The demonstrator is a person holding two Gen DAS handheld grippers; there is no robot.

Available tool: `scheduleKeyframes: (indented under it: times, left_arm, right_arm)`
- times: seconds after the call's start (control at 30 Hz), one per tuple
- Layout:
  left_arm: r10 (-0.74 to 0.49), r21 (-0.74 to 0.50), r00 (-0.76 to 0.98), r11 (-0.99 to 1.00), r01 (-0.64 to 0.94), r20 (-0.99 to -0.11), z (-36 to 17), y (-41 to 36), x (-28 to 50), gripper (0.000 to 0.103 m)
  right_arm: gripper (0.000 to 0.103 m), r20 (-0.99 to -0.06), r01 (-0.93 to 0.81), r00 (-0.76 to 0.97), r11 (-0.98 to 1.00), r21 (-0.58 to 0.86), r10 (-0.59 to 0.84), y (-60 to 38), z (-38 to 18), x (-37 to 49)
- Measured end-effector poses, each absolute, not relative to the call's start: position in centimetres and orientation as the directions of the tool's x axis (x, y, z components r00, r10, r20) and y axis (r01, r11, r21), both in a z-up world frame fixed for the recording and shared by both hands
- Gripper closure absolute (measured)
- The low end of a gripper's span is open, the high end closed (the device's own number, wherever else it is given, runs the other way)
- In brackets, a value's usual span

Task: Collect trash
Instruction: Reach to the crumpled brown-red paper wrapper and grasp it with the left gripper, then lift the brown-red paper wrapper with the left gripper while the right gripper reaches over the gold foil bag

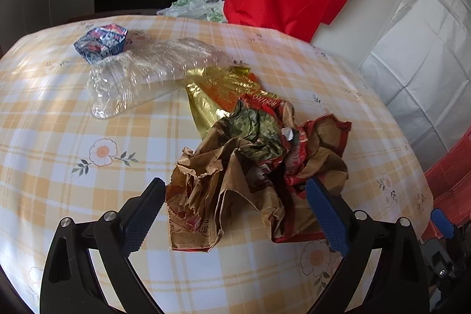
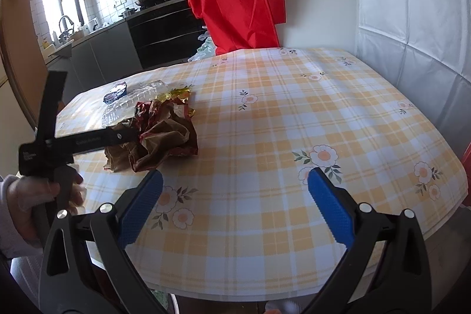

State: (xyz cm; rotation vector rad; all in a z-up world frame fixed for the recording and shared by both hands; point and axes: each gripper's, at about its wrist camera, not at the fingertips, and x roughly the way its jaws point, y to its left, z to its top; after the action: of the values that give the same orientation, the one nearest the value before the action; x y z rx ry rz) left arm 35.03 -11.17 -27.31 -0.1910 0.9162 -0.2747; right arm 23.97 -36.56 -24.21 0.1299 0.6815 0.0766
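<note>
Straddling the crumpled brown paper bag, the left gripper stands with its fingers spread wide, one pad at the bag's left edge and the other at its right; neither visibly presses the paper. The right gripper is likewise wide open and empty, held above bare checked tablecloth well apart from the trash. Beyond the bag, in the same heap, lie a red wrapper and gold foil; a clear plastic film and a small blue carton sit farther back. The right wrist view shows the heap near the table's left edge, with the person's gloved hand holding the left tool. Likely risks: closing on the springy bag alone may leave the loose foil and wrapper behind, and a shallow bite on paper could slip or drag the heap toward the edge.
</note>
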Motion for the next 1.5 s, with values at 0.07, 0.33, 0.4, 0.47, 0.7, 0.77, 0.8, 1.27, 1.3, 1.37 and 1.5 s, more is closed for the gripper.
scheduleKeyframes:
  times: [0.07, 0.33, 0.4, 0.47, 0.7, 0.77, 0.8, 1.27, 1.3, 1.37, 1.5]
  left_arm:
    - [-0.31, -0.273, 0.571, 0.95, 0.154, -0.76, -27.8, -11.1, 35.0, 0.014]
    - [-0.394, -0.304, 0.538, 0.919, 0.251, -0.746, -27.3, -9.5, 31.3, 0.077]
    - [-0.426, -0.34, 0.538, 0.905, 0.258, -0.727, -26.9, -8.2, 29.8, 0.077]
    - [-0.433, -0.352, 0.554, 0.901, 0.252, -0.711, -26.4, -6.8, 28.4, 0.078]
    - [-0.347, -0.328, 0.658, 0.931, 0.159, -0.668, -24.2, 0.0, 24.9, 0.078]
    - [-0.309, -0.319, 0.681, 0.941, 0.116, -0.664, -24.0, 1.9, 24.3, 0.078]
    - [-0.293, -0.315, 0.689, 0.944, 0.099, -0.663, -23.9, 2.6, 24.0, 0.078]
    - [-0.238, -0.361, 0.727, 0.932, -0.015, -0.645, -25.0, 9.1, 21.1, 0.078]
    - [-0.237, -0.369, 0.725, 0.929, -0.025, -0.646, -25.2, 9.6, 20.9, 0.078]
    - [-0.237, -0.383, 0.722, 0.923, -0.042, -0.65, -25.6, 10.1, 20.7, 0.078]
    - [-0.244, -0.406, 0.713, 0.912, -0.063, -0.657, -26.3, 10.8, 20.3, 0.078]
  right_arm:
    - [0.006, -0.619, -0.036, 0.776, 0.988, 0.153, 0.124, -36.6, -24.1, 24.2]
    - [0.006, -0.62, -0.073, 0.767, 0.983, 0.17, 0.165, -35.9, -23.7, 25.4]
    - [0.006, -0.613, -0.084, 0.77, 0.981, 0.175, 0.175, -35.6, -23.4, 25.6]
    - [0.006, -0.611, -0.098, 0.77, 0.981, 0.168, 0.181, -35.4, -23.3, 25.8]
    - [0.006, -0.614, -0.195, 0.755, 0.973, 0.124, 0.229, -32.6, -23.1, 29.4]
    - [0.006, -0.619, -0.226, 0.756, 0.972, 0.057, 0.212, -31.2, -23.1, 31.0]
    - [0.006, -0.627, -0.256, 0.749, 0.966, 0.024, 0.214, -30.2, -23.2, 32.3]
    - [0.006, -0.786, -0.328, 0.59, 0.944, -0.024, 0.185, -22.2, -27.9, 46.8]
    - [0.006, -0.8, -0.327, 0.576, 0.944, -0.034, 0.17, -21.7, -28.5, 47.5]
    - [0.006, -0.81, -0.316, 0.564, 0.948, -0.032, 0.161, -21.1, -29.3, 48.6]
    - [0.006, -0.832, -0.265, 0.538, 0.964, -0.013, 0.137, -20.7, -30.0, 50.3]
